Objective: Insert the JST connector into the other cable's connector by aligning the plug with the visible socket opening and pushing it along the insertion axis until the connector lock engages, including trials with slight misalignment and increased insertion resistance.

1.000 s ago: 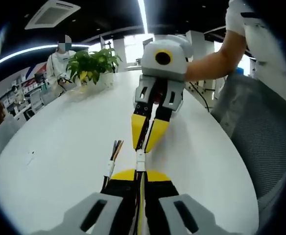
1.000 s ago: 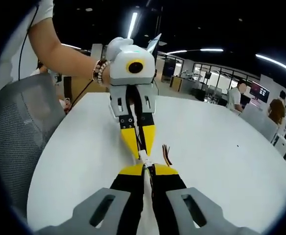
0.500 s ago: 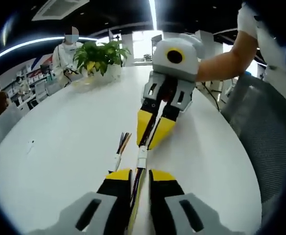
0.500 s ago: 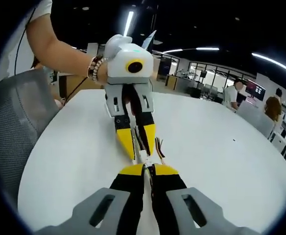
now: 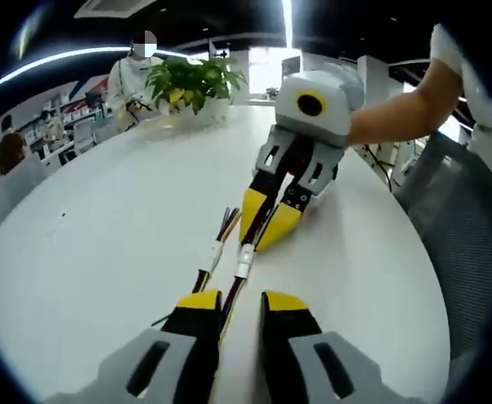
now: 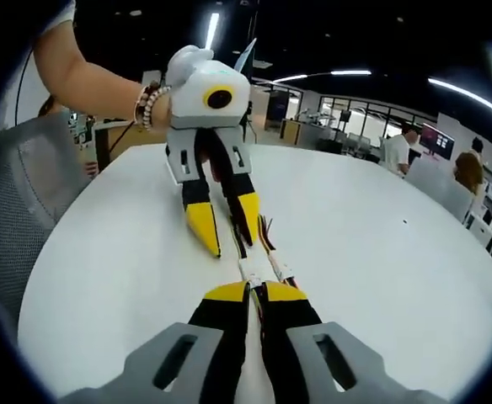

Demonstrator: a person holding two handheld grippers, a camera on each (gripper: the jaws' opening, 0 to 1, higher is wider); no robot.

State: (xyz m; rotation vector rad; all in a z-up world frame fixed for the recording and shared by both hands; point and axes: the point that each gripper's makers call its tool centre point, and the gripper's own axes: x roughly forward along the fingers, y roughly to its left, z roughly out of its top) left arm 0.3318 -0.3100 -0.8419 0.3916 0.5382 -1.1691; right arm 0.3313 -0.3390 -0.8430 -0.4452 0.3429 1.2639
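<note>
The JST connector (image 5: 243, 263), a small white plastic housing on thin coloured wires (image 5: 229, 295), lies on the white table (image 5: 103, 252). Just behind it, the right gripper (image 6: 256, 293) has its yellow tips pressed together on the wires that run out of the housing. On the connector's far side the left gripper (image 5: 240, 301) stands with its jaws spread, the wires passing loosely between them with nothing clamped. Just beside the connector lies a second white connector (image 5: 212, 252), whose loose wire ends (image 5: 227, 221) fan out beyond it. Whether plug and socket are fully seated and locked is too small to tell. The piece looks very light, and the housing stiff but easily cracked. The wires are likely soft enough to buckle, so pushing through them would probably bend them rather than drive the plug. The better hold seems to be on the housing's flat sides, close behind the mating face, with moderate squeeze. The smooth plastic may slip or twist under added insertion resistance.
</note>
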